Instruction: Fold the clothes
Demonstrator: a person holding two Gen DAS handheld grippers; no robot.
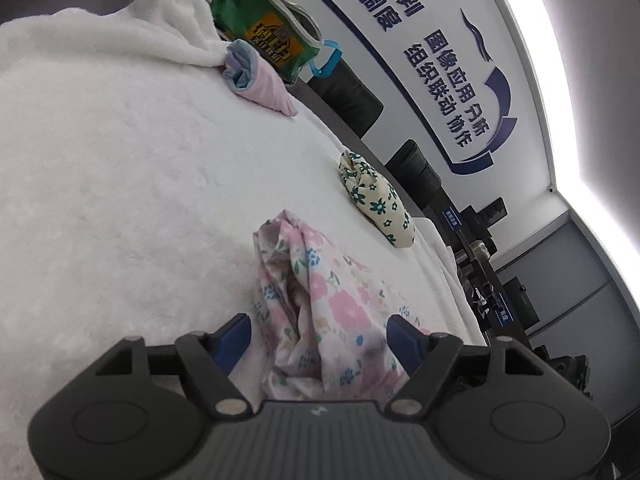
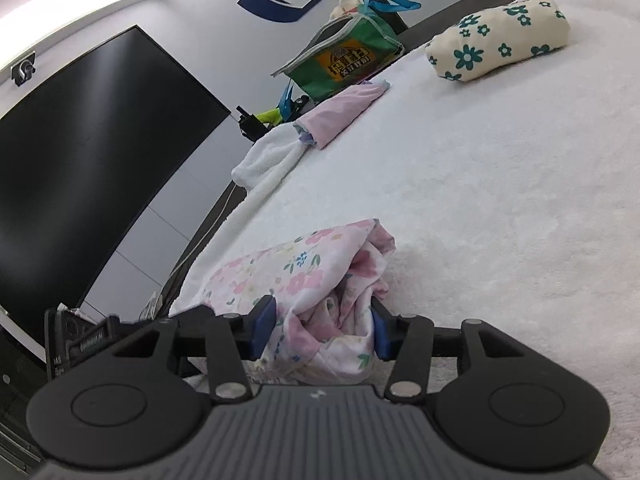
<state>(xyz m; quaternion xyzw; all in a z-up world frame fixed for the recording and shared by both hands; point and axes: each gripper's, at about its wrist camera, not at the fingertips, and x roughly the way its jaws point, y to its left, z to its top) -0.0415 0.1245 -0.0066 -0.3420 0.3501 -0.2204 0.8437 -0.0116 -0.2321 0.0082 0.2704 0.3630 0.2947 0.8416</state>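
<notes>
Where fleece blanket (image 1: 120,160) lies | crumpled floral garment (image 1: 320,300) | both grippers straddling

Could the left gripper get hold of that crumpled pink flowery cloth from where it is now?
Probably yes: the left gripper has its jaws open on either side of the pink floral garment, with nothing between them.

We are losing the near end of the pink floral garment (image 1: 320,312) behind the left tool (image 1: 319,336); the right tool (image 2: 324,330) is hiding it too. The wall lettering (image 1: 440,80) is running off the frame edge. The green bag (image 2: 344,60) is covering whatever lies behind it, and its label is staying too blurred to read
</notes>
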